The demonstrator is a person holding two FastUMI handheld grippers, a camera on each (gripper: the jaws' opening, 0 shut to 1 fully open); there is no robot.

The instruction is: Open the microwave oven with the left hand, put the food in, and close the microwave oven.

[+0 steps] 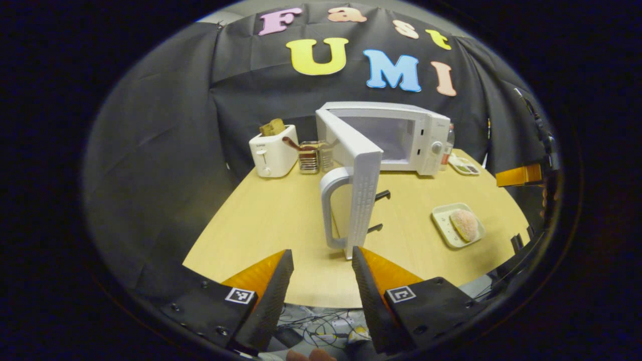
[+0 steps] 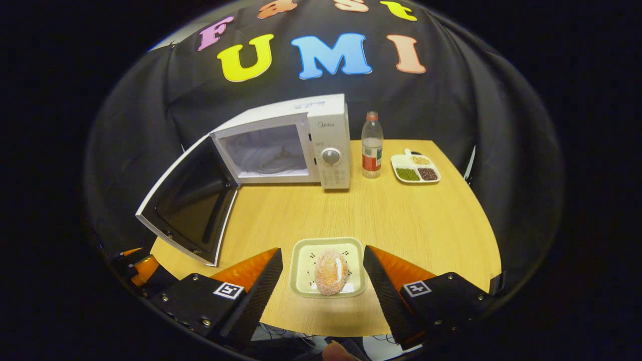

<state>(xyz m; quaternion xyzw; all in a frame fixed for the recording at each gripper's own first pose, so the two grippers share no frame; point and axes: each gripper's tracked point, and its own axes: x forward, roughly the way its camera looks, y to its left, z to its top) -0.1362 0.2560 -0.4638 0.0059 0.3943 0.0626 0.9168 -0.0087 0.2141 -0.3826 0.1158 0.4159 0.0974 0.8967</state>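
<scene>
A white microwave point(image 1: 411, 138) point(image 2: 301, 145) stands at the back of the wooden table with its door point(image 1: 358, 195) point(image 2: 188, 205) swung wide open and its chamber empty. The door's handle point(image 1: 331, 205) is just ahead of my left gripper point(image 1: 322, 260), which is open and apart from it. A sugared bun point(image 2: 331, 272) point(image 1: 464, 224) lies on a pale square plate point(image 2: 306, 255) point(image 1: 444, 223) near the front edge. My right gripper point(image 2: 322, 263) is open, a finger on each side of the plate, with no pressing seen.
A white toaster point(image 1: 273, 153) holding bread and a wire rack point(image 1: 311, 155) stand left of the microwave. A water bottle point(image 2: 372, 145) and a divided dish of beans point(image 2: 415, 169) sit to its right. Cables lie on the floor below the table's front edge point(image 1: 321, 301).
</scene>
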